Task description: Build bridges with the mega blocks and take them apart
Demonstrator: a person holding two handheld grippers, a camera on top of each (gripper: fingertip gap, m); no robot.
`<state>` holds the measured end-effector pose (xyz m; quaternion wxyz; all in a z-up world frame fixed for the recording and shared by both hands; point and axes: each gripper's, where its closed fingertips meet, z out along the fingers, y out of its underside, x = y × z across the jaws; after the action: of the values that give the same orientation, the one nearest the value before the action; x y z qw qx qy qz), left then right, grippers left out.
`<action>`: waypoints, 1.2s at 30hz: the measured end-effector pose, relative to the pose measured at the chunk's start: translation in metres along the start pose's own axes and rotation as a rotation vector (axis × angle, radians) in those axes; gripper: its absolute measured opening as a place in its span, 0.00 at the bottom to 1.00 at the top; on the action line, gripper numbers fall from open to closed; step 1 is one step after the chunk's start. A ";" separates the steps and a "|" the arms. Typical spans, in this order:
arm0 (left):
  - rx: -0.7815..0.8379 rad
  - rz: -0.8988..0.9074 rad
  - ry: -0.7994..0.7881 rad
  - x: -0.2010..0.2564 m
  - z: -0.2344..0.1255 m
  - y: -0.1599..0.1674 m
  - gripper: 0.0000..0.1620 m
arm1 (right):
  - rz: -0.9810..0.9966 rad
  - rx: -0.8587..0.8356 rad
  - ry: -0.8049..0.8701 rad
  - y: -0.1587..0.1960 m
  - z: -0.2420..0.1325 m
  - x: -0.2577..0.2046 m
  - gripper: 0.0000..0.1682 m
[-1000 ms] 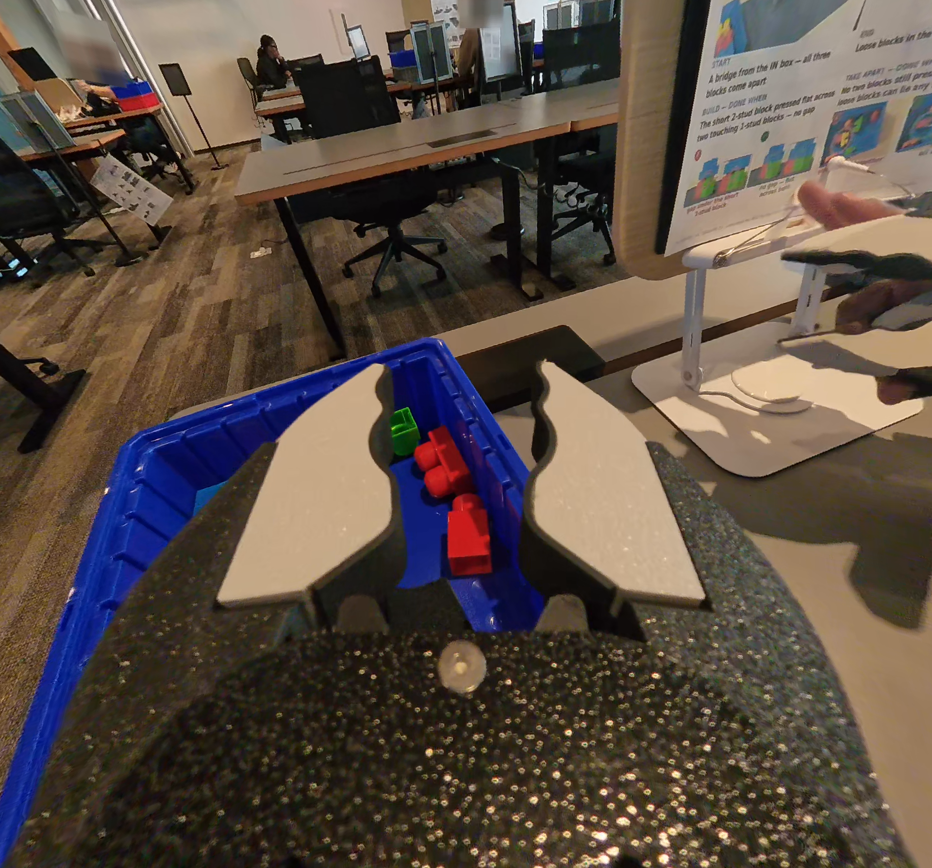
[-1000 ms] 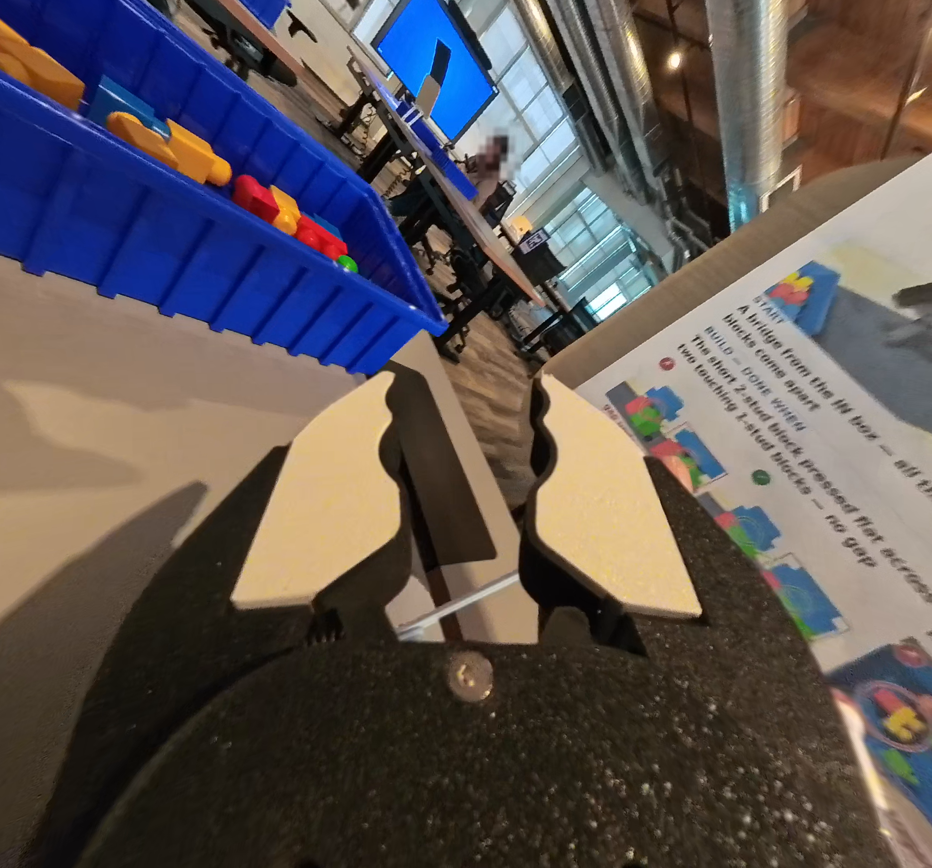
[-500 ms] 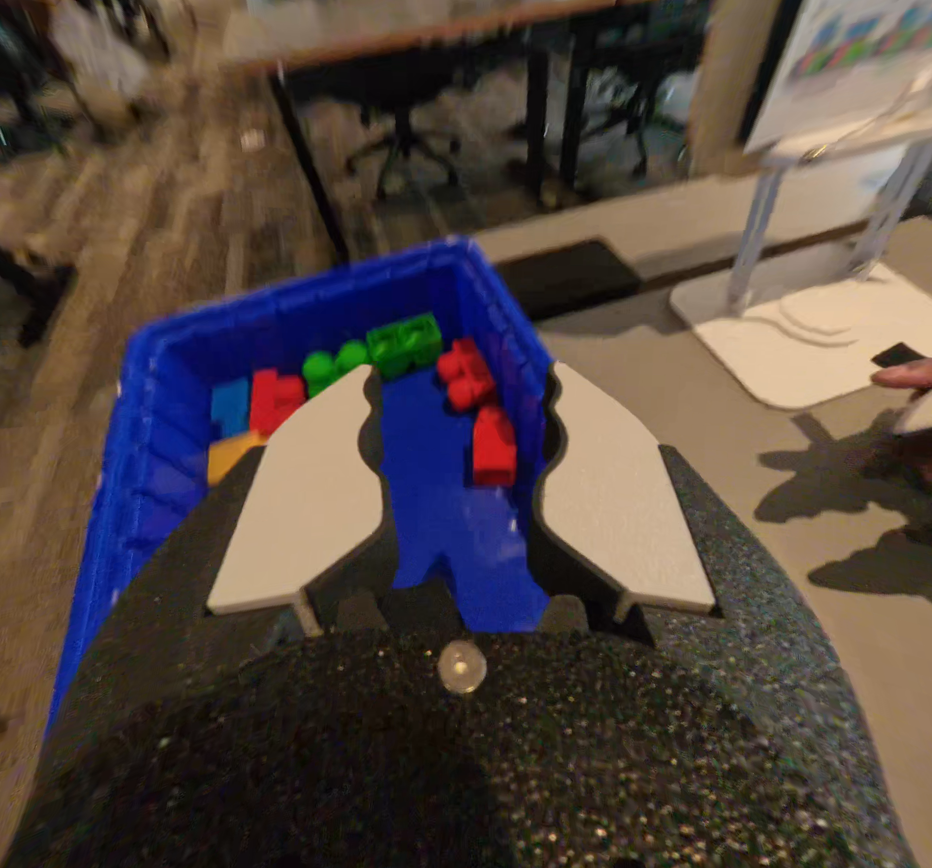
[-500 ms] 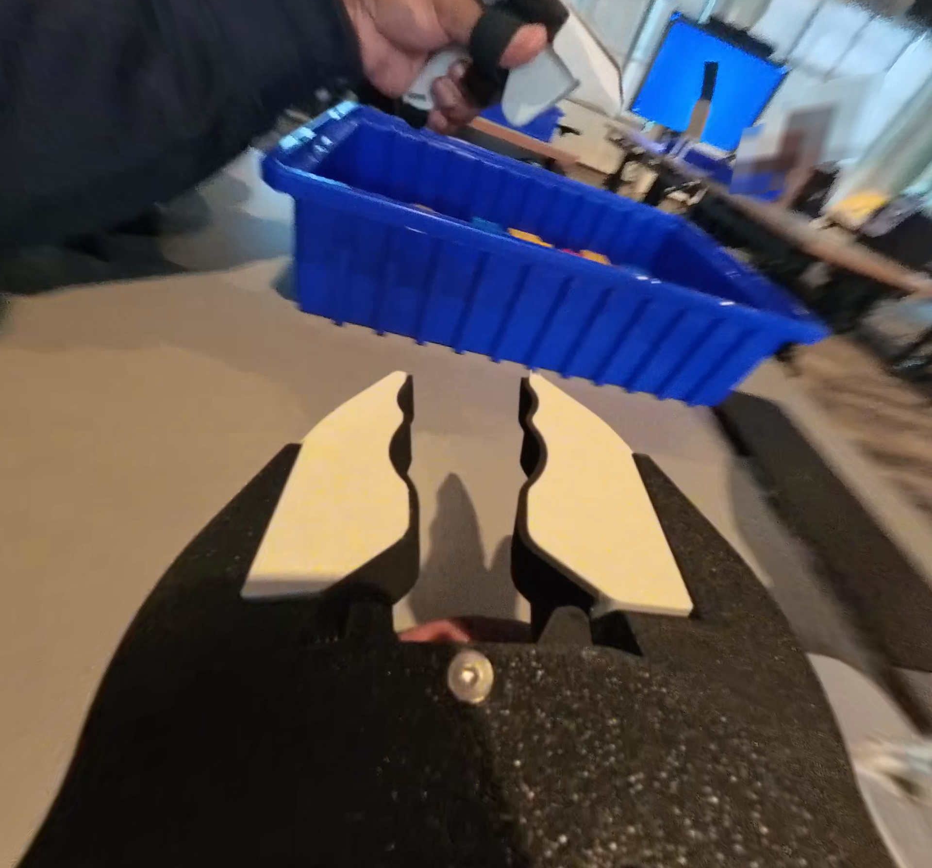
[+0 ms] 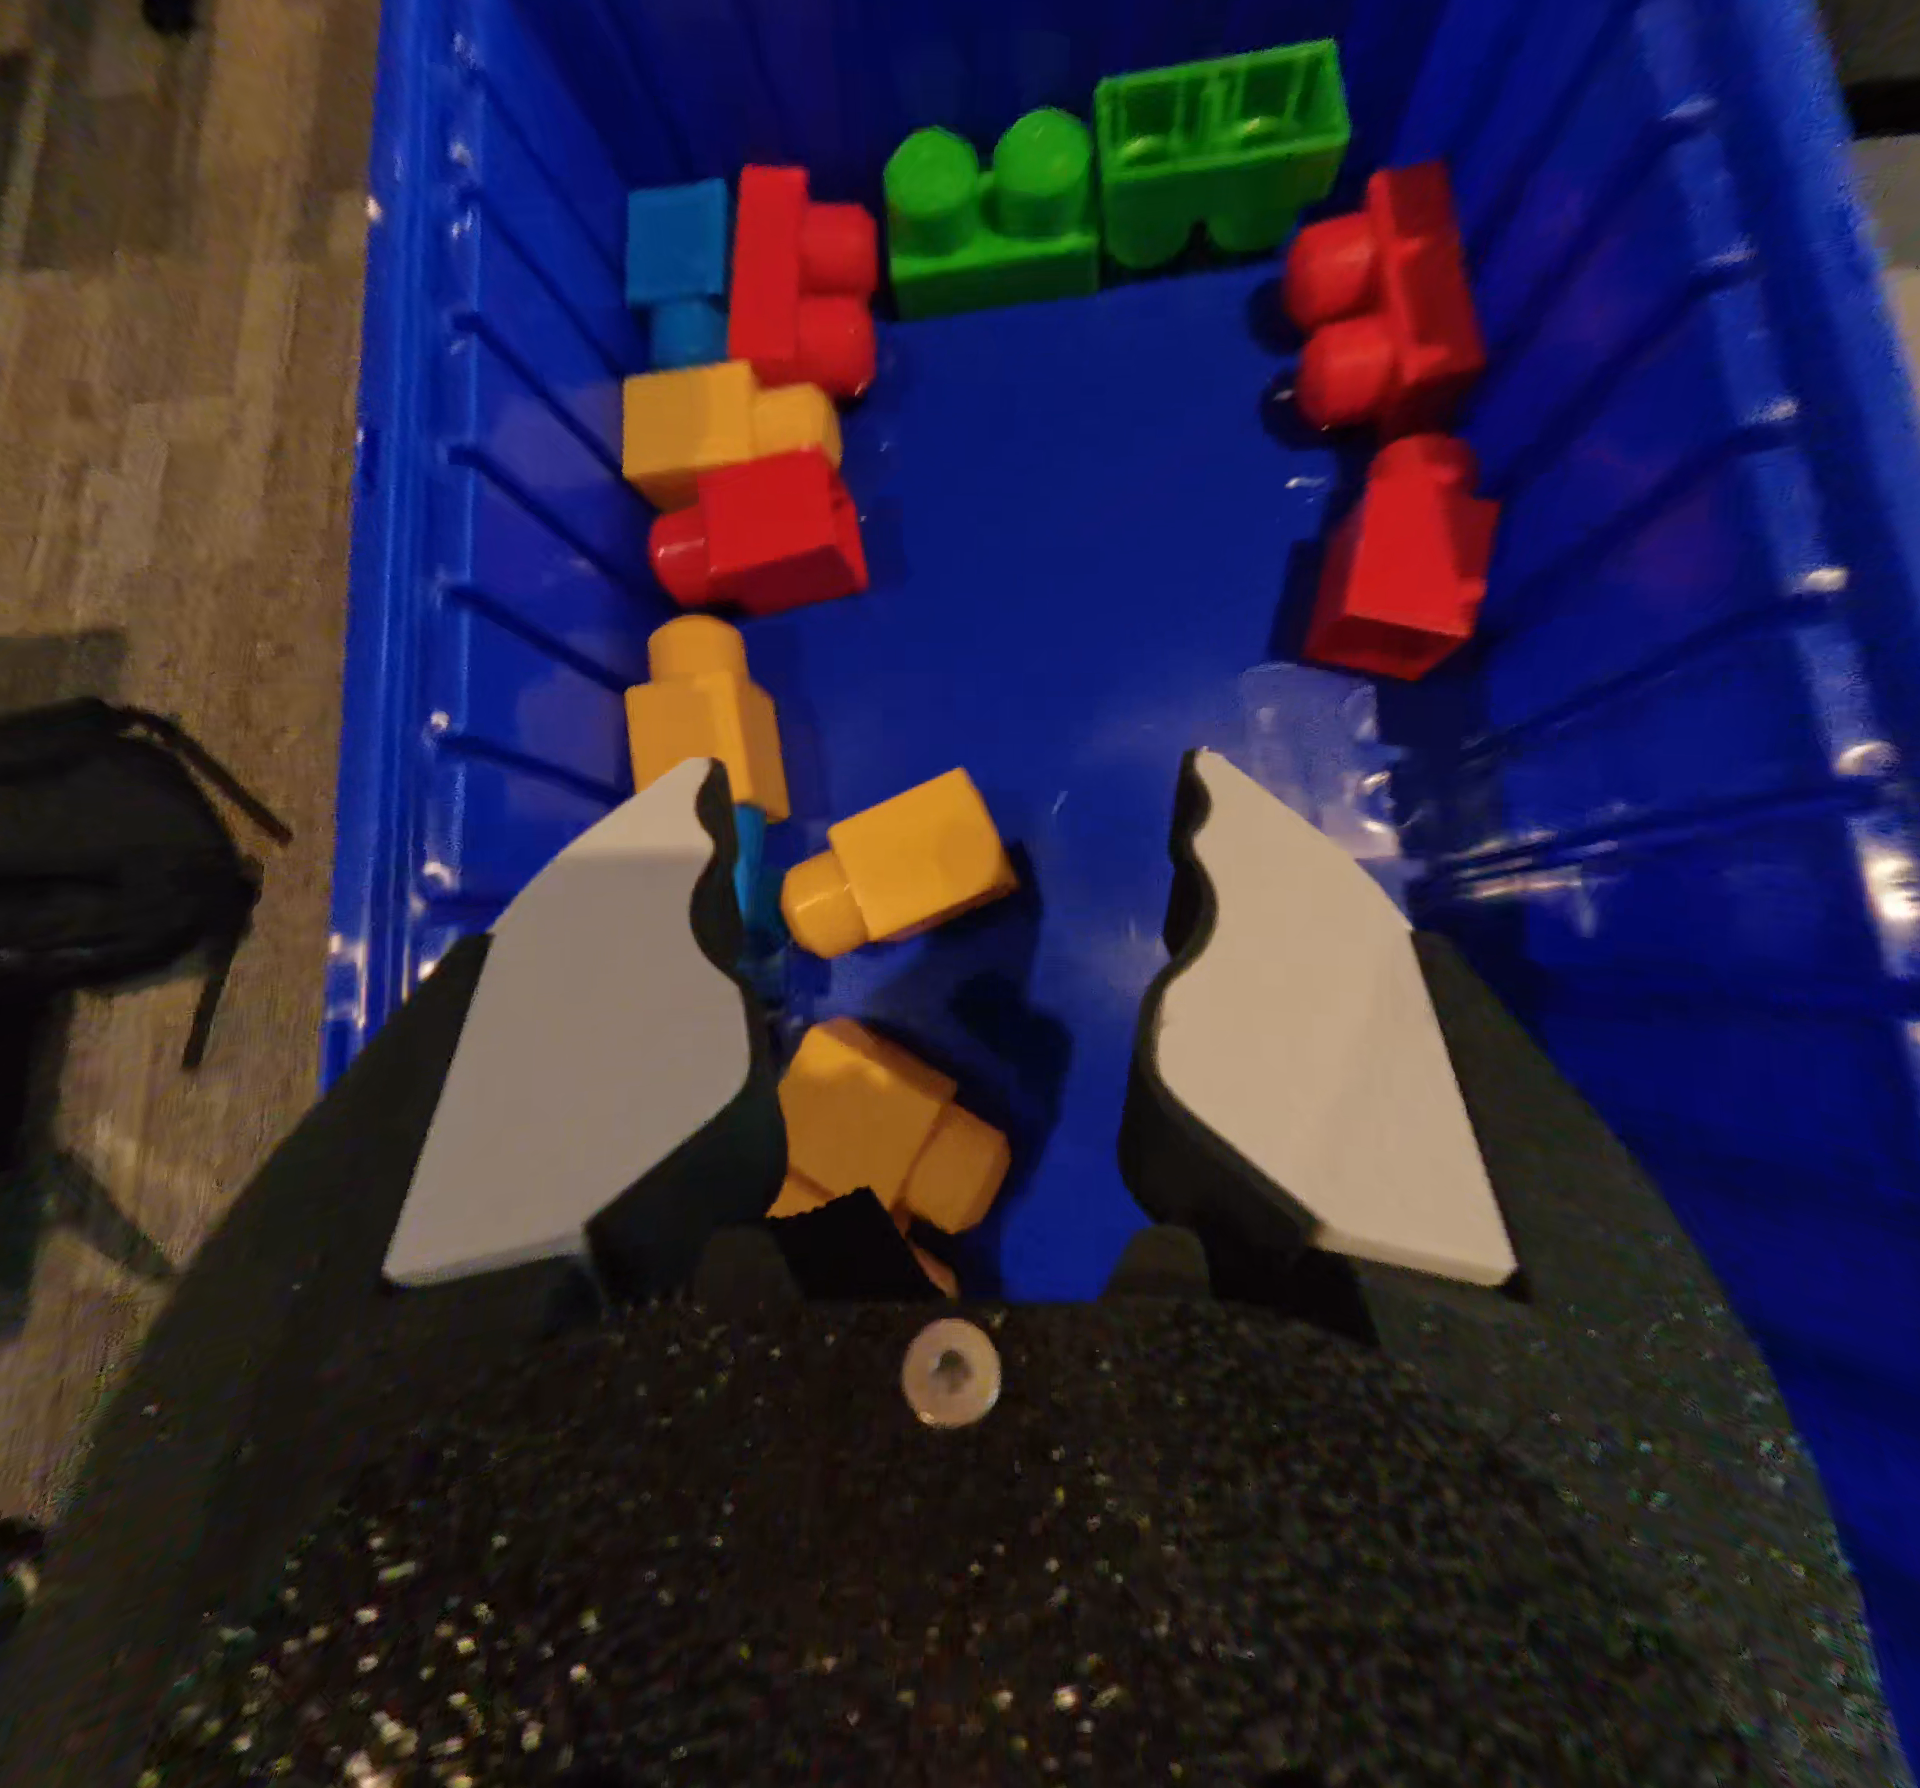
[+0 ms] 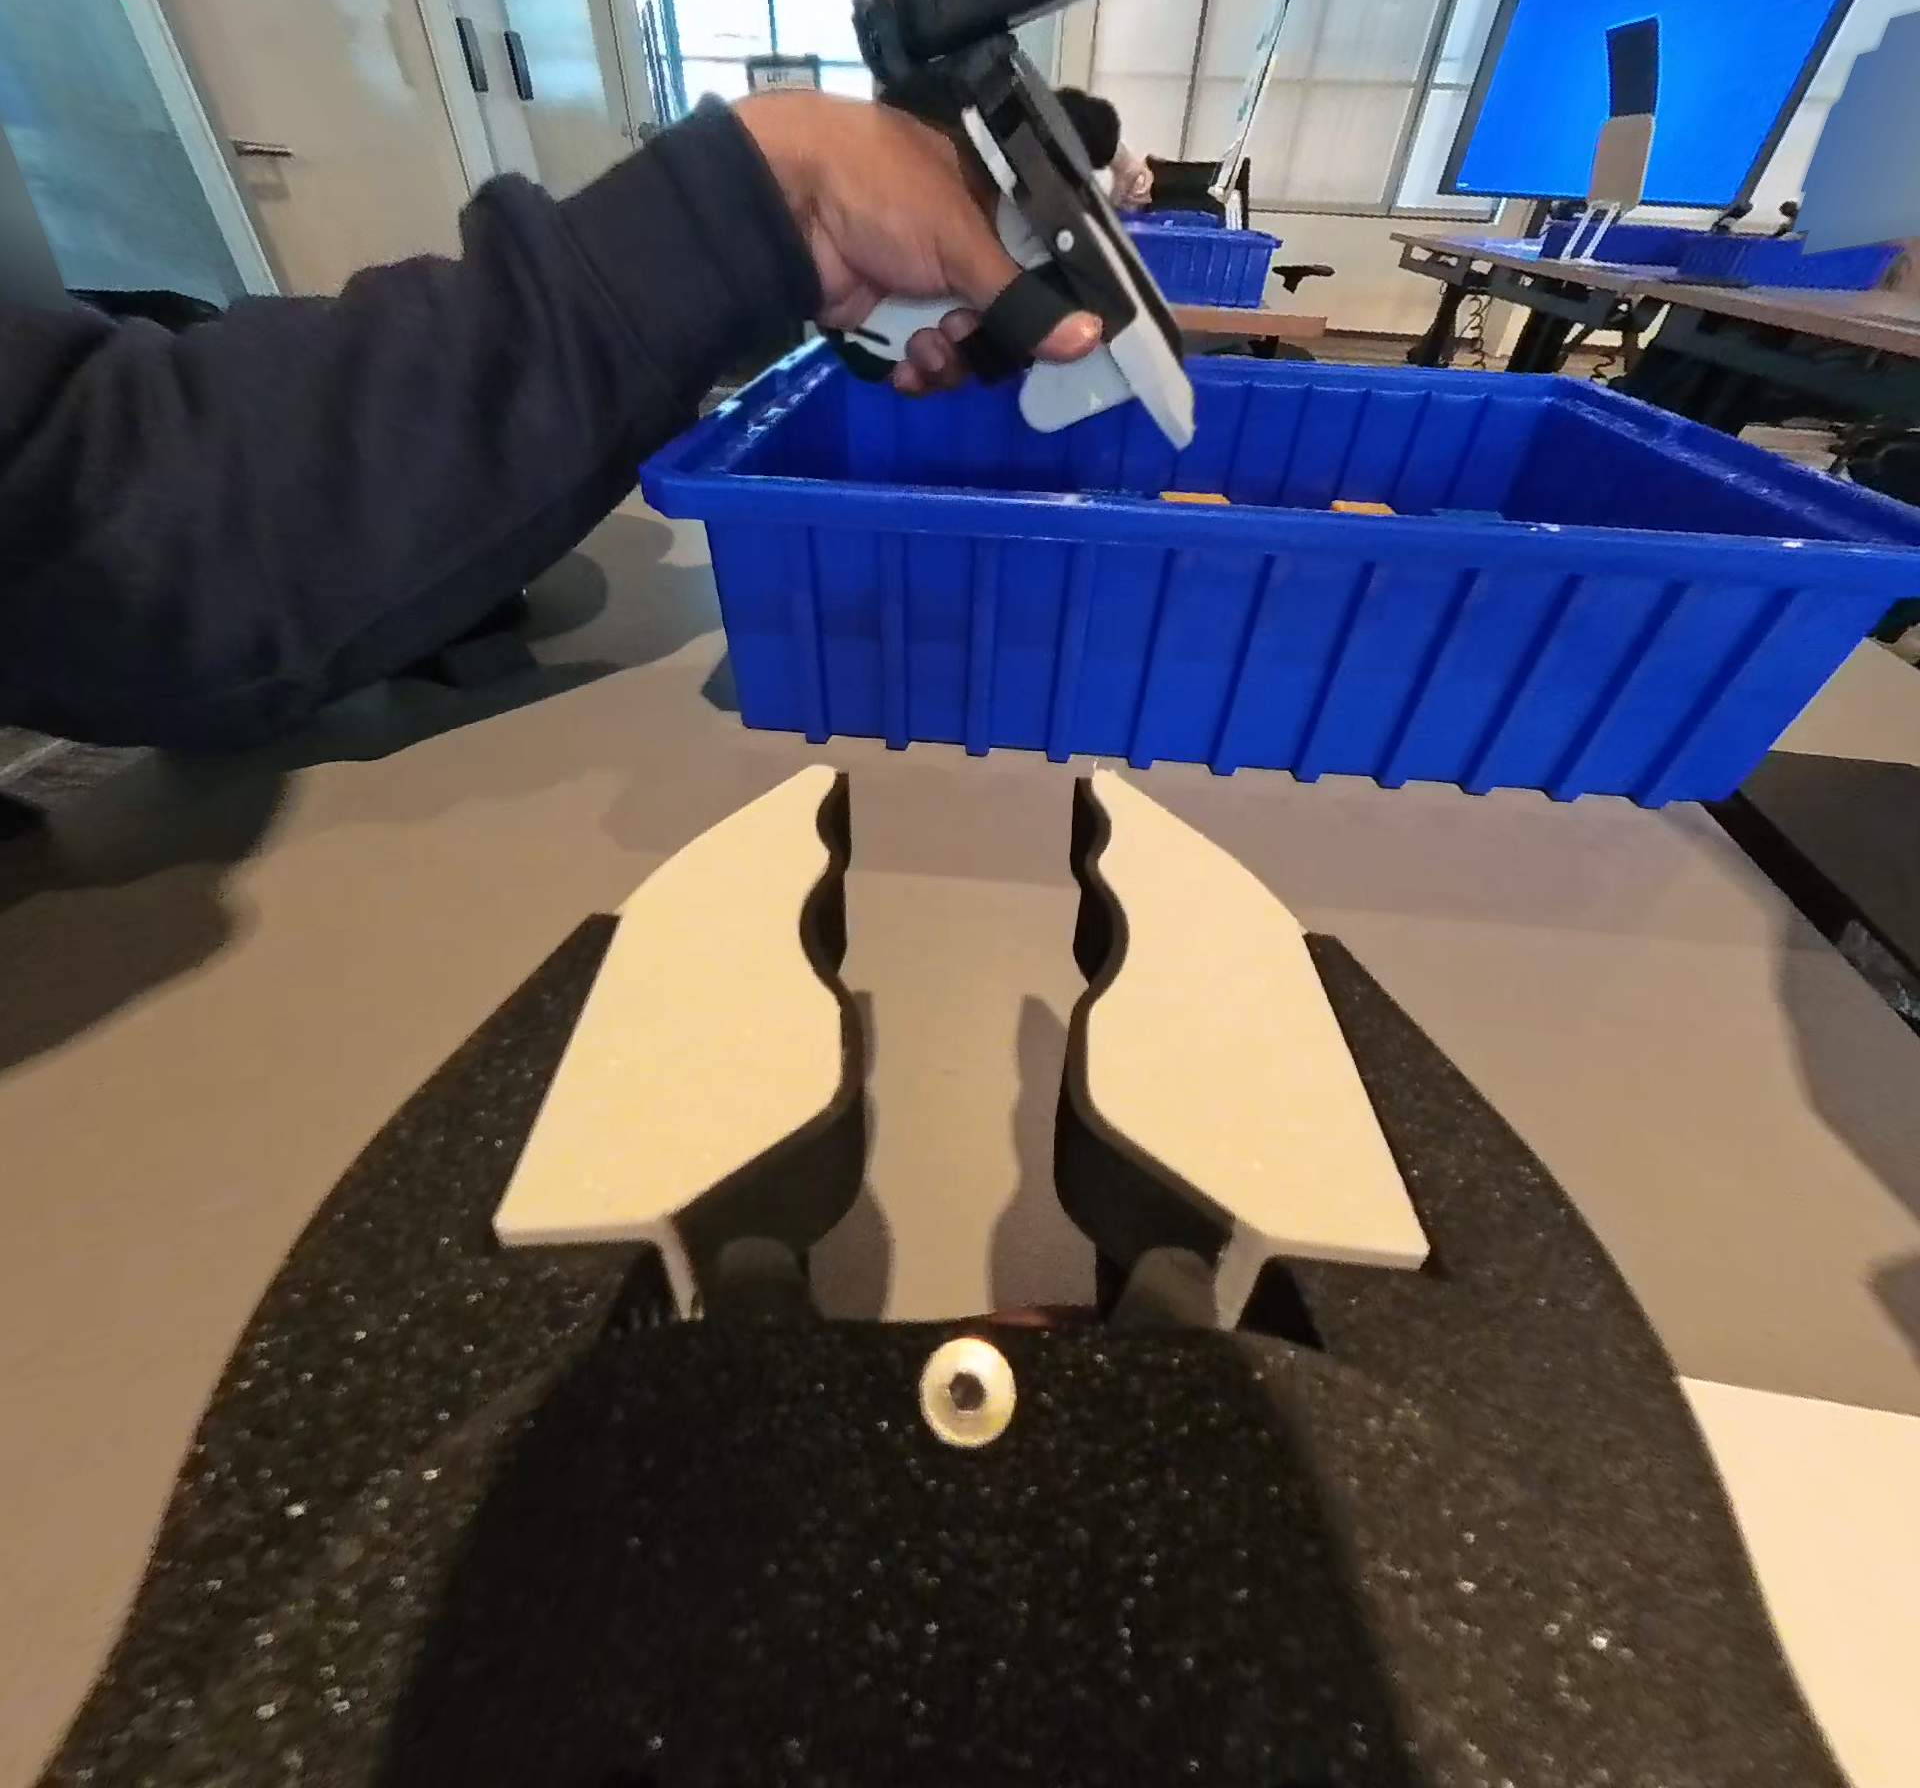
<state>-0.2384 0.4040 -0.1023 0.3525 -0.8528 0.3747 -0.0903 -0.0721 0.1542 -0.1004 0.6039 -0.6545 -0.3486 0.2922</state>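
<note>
A blue bin point(image 5: 1662, 512) holds loose blocks: two green ones point(image 5: 992, 221) at the far wall, red ones point(image 5: 1392, 554) on the right, red point(image 5: 769, 533), yellow point(image 5: 904, 865) and light blue point(image 5: 675, 242) ones on the left. My left gripper point(image 5: 951, 782) is open and empty, pointing down into the bin above the yellow blocks. In the right wrist view the left gripper point(image 6: 1122, 367) hangs over the bin point(image 6: 1299, 637), held by a hand. My right gripper point(image 6: 956, 782) is open and empty, low over the grey table in front of the bin.
The grey table point(image 6: 312, 959) spreads around the bin. A white base plate corner point(image 6: 1818, 1530) lies at my right. Carpeted floor point(image 5: 187, 388) and a black chair base point(image 5: 104, 855) lie left of the bin. More desks, blue bins and a monitor point(image 6: 1652, 86) stand behind.
My left gripper has tipped down and moved over the bin, jaws wider. My right gripper has swung from the instruction sheet to face the bin.
</note>
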 end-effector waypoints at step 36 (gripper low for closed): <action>-0.234 0.076 -0.090 -0.016 0.030 0.055 0.43 | 0.042 0.004 -0.020 0.000 0.001 0.001 0.24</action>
<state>-0.2684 0.4051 -0.1596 0.2700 -0.8765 0.3984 0.0059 -0.0723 0.1557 -0.1001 0.5957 -0.6574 -0.3402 0.3119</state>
